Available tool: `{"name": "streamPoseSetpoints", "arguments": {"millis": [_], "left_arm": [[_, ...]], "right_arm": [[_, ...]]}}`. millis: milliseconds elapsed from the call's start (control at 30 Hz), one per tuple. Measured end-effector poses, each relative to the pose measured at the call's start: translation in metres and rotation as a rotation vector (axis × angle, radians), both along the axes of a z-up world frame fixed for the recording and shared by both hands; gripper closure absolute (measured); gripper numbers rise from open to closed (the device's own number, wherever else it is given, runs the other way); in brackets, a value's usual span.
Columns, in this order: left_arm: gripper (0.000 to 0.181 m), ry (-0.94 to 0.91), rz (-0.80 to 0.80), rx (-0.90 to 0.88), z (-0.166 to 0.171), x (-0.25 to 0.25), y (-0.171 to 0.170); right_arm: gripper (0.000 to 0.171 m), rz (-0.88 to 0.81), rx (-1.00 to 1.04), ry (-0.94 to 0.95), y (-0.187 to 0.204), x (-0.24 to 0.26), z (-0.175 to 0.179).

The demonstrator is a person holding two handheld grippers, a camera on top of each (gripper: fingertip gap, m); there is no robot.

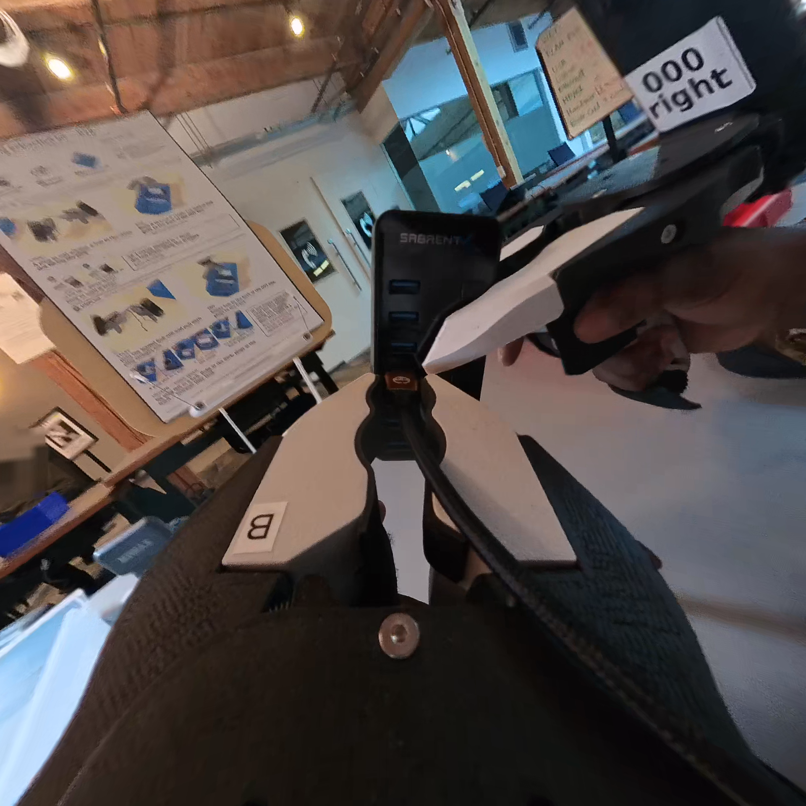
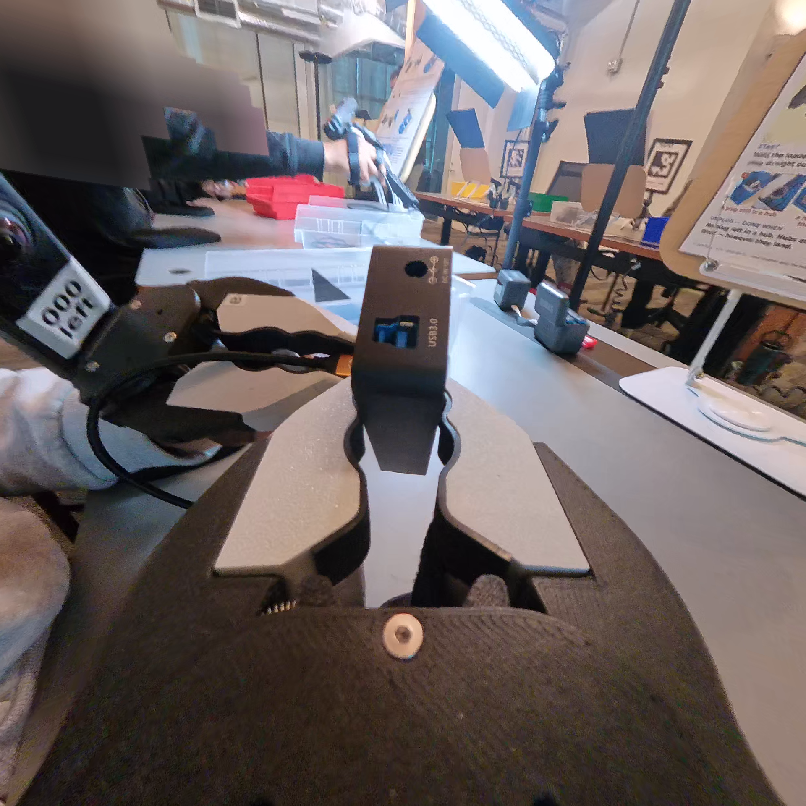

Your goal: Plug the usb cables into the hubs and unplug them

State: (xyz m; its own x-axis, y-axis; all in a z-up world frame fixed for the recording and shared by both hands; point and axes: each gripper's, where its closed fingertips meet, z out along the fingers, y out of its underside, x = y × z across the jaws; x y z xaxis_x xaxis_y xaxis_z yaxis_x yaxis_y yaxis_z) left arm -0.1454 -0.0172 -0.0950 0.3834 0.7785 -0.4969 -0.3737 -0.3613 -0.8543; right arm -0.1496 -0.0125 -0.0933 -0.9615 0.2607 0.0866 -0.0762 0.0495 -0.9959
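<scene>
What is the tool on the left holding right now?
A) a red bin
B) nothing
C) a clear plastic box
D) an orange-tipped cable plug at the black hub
D: the left tool is shut on the orange-tipped plug, which meets the black hub.

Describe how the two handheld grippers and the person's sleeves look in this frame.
Both are alike: the left gripper and the right gripper each have a textured black printed body with a silver centre screw and broad pale grey fingers edged with wavy black pads. Each carries a white printed label. A light grey sleeve shows behind the left one.
</scene>
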Motion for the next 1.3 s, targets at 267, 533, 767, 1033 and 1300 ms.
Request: {"name": "streamPoseSetpoints", "arguments": {"millis": [267, 533, 767, 1033, 1300], "left_arm": [[0.165, 0.059, 0.058, 0.008, 0.009, 0.002, -0.006], [0.165, 0.039, 0.046, -0.068, 0.000, 0.000, -0.003], [0.160, -0.123, 0.008, -0.078, -0.022, -0.013, 0.005], [0.128, -0.400, 0.125, 0.136, -0.043, -0.037, -0.030], [0.132, -0.232, 0.157, 0.150, -0.022, -0.033, -0.034]], "right_arm": [[0.142, 0.018, -0.180, -0.061, 0.002, -0.002, 0.027], [0.143, 0.082, -0.180, -0.275, 0.003, 0.000, 0.004], [0.142, 0.031, -0.034, -0.293, 0.010, -0.017, -0.008], [0.142, -0.236, 0.331, -0.260, 0.077, -0.084, -0.022], [0.141, -0.305, 0.377, -0.225, 0.083, -0.102, -0.066]]}}
